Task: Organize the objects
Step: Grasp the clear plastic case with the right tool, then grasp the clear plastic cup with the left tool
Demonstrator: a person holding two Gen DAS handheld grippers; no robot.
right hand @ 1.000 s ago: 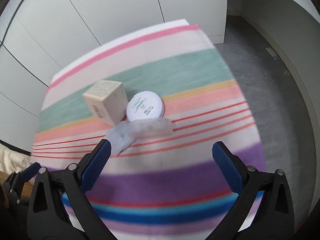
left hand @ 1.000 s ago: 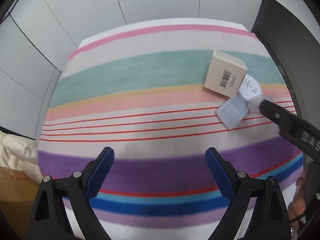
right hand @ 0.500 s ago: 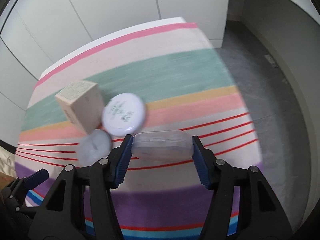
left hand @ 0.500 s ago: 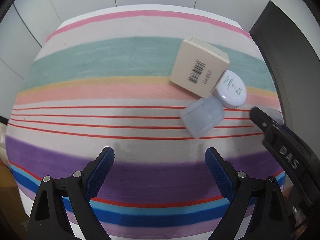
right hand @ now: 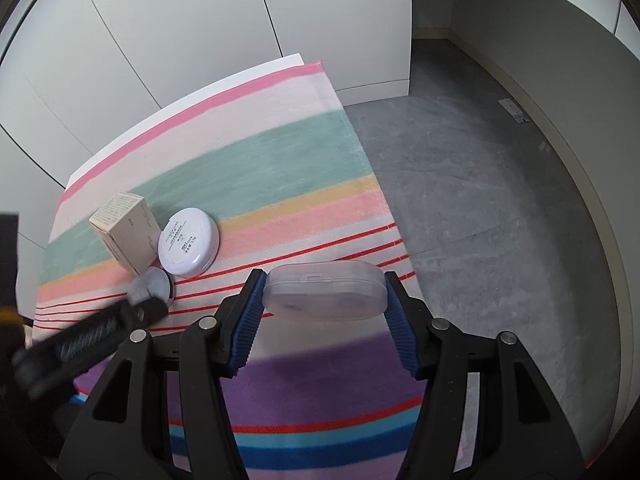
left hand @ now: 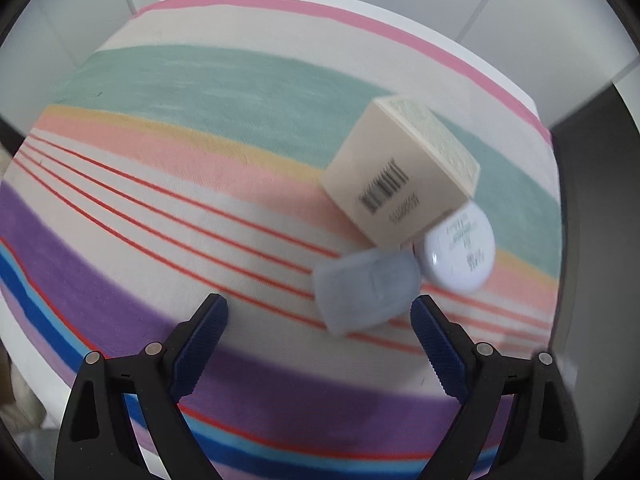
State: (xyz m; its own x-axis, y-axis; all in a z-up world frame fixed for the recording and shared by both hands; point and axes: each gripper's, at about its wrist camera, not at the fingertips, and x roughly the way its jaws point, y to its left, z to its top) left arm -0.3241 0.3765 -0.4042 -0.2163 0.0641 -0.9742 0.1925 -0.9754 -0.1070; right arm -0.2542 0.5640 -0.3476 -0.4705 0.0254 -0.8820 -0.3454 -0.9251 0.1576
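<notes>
My right gripper [right hand: 326,300] is shut on a clear plastic case [right hand: 326,291] and holds it above the striped cloth near the table's right edge. My left gripper [left hand: 318,340] is open and empty, just short of a small pale blue jar [left hand: 366,292] lying on the cloth. A beige carton with a barcode [left hand: 400,184] and a round white compact [left hand: 460,256] sit together behind the jar. In the right wrist view the carton [right hand: 124,232], compact [right hand: 188,246] and jar [right hand: 150,284] are at the left, with the left gripper's finger over the jar.
A striped cloth [left hand: 200,160] covers the table. The table's right edge [right hand: 372,184] drops to a grey floor [right hand: 480,200]. White cabinet doors [right hand: 180,40] stand behind the table.
My right gripper has lifted the clear case away from the other items toward the right. My left gripper has moved closer to the pale blue jar.
</notes>
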